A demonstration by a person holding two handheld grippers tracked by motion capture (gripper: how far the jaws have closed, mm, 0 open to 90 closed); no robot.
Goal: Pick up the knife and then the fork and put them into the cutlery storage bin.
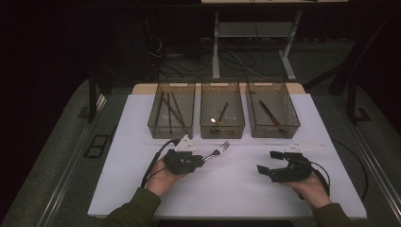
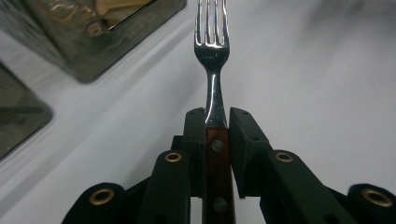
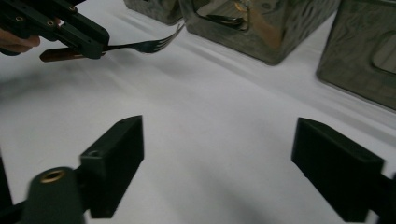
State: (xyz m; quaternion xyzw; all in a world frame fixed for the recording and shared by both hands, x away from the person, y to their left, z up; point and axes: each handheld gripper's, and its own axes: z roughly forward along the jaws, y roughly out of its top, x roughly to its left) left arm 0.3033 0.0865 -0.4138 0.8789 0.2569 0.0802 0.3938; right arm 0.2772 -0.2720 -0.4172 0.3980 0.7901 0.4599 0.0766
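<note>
Fork (image 1: pixel 217 152) clamped by wooden handle in left gripper (image 1: pixel 197 160), tines aimed at middle bin (image 1: pixel 222 128) (just beyond). Right gripper (image 1: pixel 268 162) open, empty.

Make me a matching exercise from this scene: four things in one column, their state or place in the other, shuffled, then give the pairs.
Things:
1. fork
2. left gripper
3. right gripper
4. middle basket

States or places:
A. jaws wide apart, nothing between them
B. at the far side of the white table, between two other baskets
C. clamped by its wooden handle, tines pointing toward the baskets
D. shut on the wooden handle

Pairs: 1-C, 2-D, 3-A, 4-B
</note>
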